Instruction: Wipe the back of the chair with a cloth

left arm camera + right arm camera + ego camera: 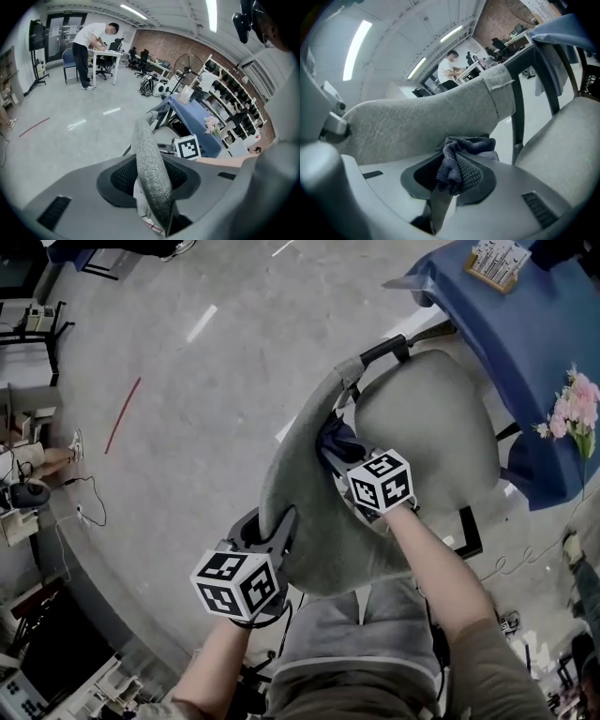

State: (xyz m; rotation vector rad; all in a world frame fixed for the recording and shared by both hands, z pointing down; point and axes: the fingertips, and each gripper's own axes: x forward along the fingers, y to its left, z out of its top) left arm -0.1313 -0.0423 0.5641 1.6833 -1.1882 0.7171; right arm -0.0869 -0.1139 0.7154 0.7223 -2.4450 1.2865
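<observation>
A grey fabric office chair stands below me, its curved back [300, 474] to the left of its seat [431, 427]. My left gripper [277, 532] clamps the back's top edge; in the left gripper view that edge [149, 159] runs between the jaws [152, 180], and both pads touch it. My right gripper [349, 465] is shut on a dark blue cloth [336, 442] on the seat-facing side of the back. In the right gripper view the bunched cloth [457, 157] hangs from the jaws [451, 174], just in front of the grey backrest [422, 126].
A table with a blue cover [534, 324] stands just right of the chair, bearing pink flowers [577, 409] and a wooden box [497, 263]. Grey floor with a red line [122, 413] lies to the left. A person [89, 42] works at a far desk.
</observation>
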